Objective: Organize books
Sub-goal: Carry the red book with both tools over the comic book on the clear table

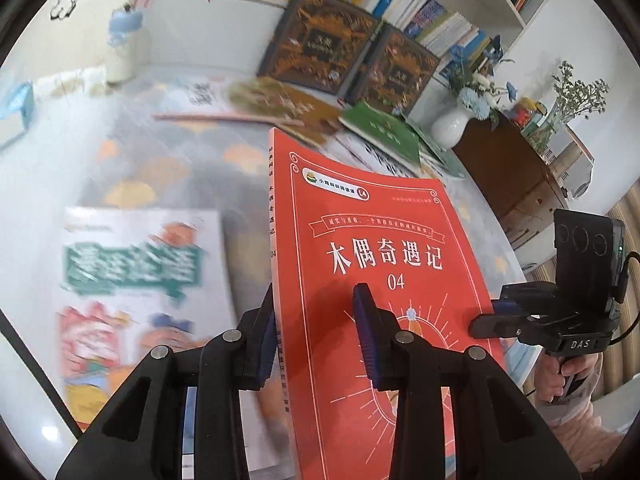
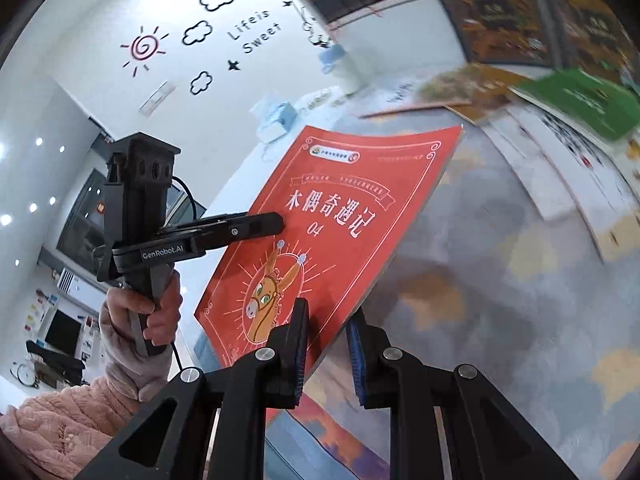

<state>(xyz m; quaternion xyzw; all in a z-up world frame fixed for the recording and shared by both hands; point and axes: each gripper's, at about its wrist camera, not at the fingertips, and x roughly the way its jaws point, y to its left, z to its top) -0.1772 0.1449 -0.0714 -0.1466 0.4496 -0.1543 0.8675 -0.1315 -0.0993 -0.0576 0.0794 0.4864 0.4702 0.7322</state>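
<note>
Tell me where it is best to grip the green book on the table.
Probably the green book by its near long edge, coming low from the front: it lies flat atop other books, so that edge overhangs and fingers can slide under it. Both grippers hold the red book now.

The book point(image 1: 372, 264) is held above the counter point(image 1: 160, 168), pinched along its spine edge by the left gripper point(image 1: 316, 336) and along its opposite edge by the right gripper point(image 2: 328, 344). Below it to the left a picture book point(image 1: 136, 280) lies flat on the counter. Beyond it, loose books point(image 1: 380, 132) lie scattered before two boxed sets point(image 1: 348, 52) that lean against the bookshelf point(image 1: 400, 0). A vase point(image 1: 452, 126) stands to the right of them.
</note>
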